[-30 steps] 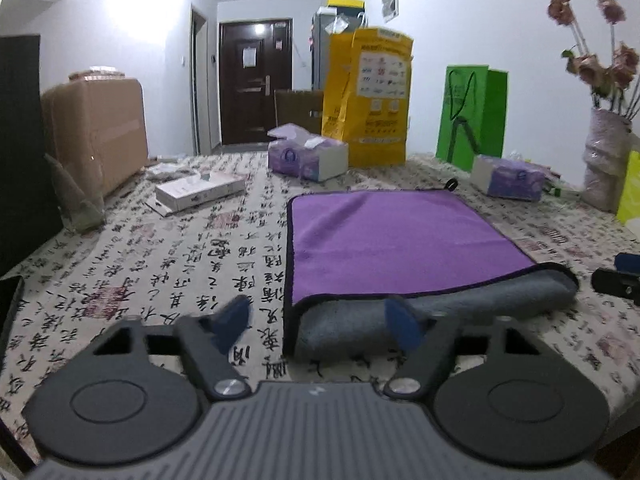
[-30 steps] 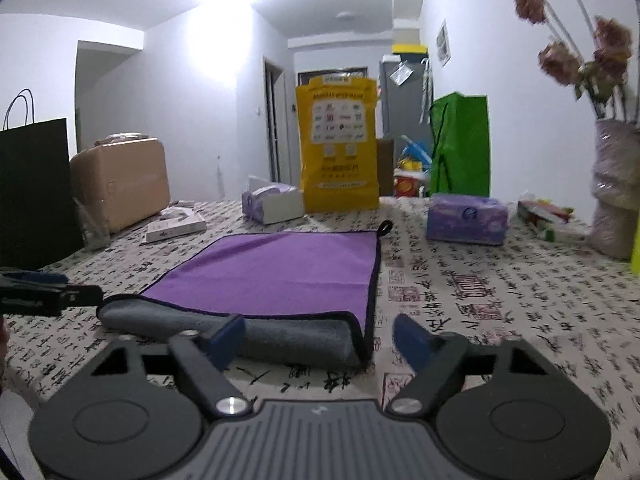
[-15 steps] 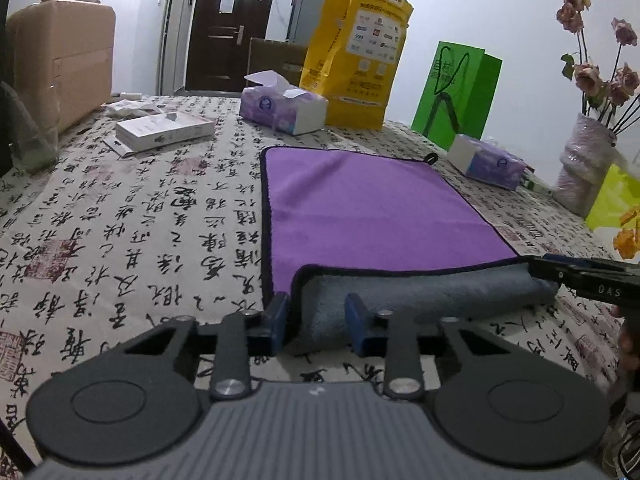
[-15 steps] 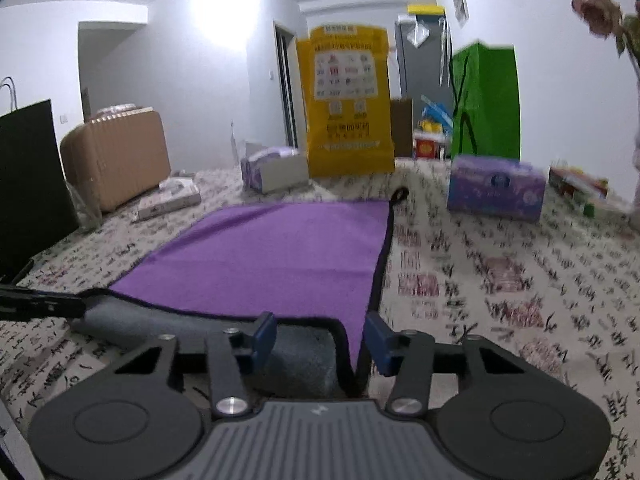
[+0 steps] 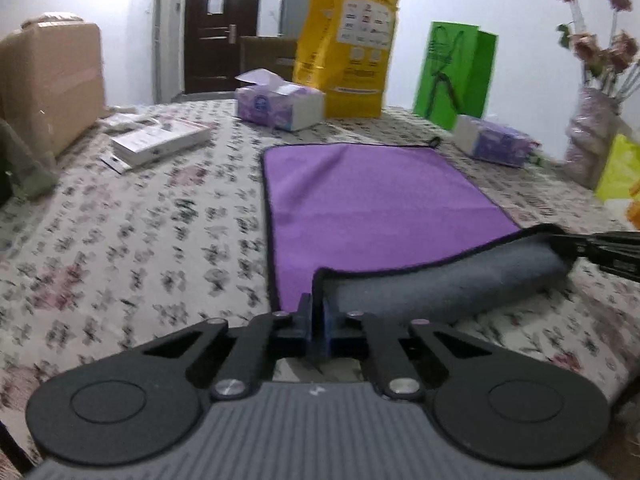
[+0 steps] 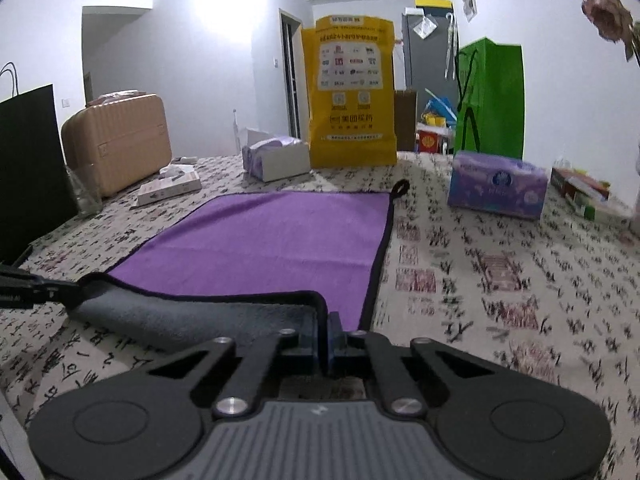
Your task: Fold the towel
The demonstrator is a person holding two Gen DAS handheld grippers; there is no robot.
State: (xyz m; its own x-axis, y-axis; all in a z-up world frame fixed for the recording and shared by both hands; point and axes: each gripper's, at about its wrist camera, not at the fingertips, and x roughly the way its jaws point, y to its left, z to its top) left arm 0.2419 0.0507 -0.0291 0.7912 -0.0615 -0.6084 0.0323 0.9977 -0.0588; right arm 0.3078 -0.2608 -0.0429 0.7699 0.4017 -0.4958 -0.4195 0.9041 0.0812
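Note:
A purple towel [image 5: 372, 196] with a grey underside and black trim lies flat on the patterned tablecloth, its near edge lifted and curled so the grey side [image 5: 440, 284] shows. My left gripper [image 5: 318, 316] is shut on the towel's near left corner. My right gripper [image 6: 324, 332] is shut on the near right corner; the towel also shows in the right wrist view [image 6: 272, 236]. Each gripper shows in the other's view, the right one at the far right [image 5: 600, 246], the left one at the far left [image 6: 28, 288].
Two tissue boxes [image 5: 276, 104] [image 6: 496, 188], a yellow bag [image 5: 348, 44], a green bag [image 5: 456, 68], a flat white box [image 5: 160, 140], a tan suitcase [image 6: 116, 140], a black bag [image 6: 28, 168] and a vase of flowers [image 5: 592, 132] stand around the towel on the table.
Both grippers moved in from open and closed on the towel's near corners. The near edge has lifted off the table and moved forward over the purple side.

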